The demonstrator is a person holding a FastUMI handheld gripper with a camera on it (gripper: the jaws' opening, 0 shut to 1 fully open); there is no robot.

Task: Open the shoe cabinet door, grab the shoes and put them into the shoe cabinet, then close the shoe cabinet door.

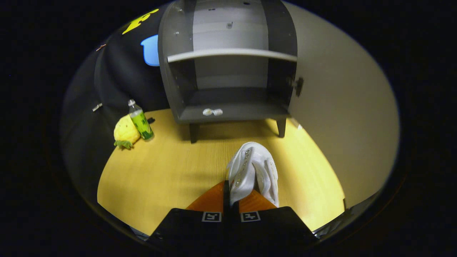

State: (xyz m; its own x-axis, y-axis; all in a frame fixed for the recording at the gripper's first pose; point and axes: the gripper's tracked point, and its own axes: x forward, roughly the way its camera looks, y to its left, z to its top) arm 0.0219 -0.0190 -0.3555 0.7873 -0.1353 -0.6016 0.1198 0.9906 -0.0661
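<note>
A white shoe (254, 170) hangs toe-forward from my gripper (234, 194), whose two fingers are shut on its upper edge, lifted above the yellow wooden floor (171, 171). Beyond the shoe stands the grey shoe cabinet (228, 71) on short dark legs. Its door (339, 107) is swung wide open to the right. Inside are a pale shelf (232, 53) and a bare lower compartment (232, 96).
A yellow pineapple plush toy (125, 134) and a green-labelled bottle (140, 121) stand on the floor left of the cabinet, against the black cloth wall. A small pale catch (212, 112) sits on the cabinet's bottom front edge.
</note>
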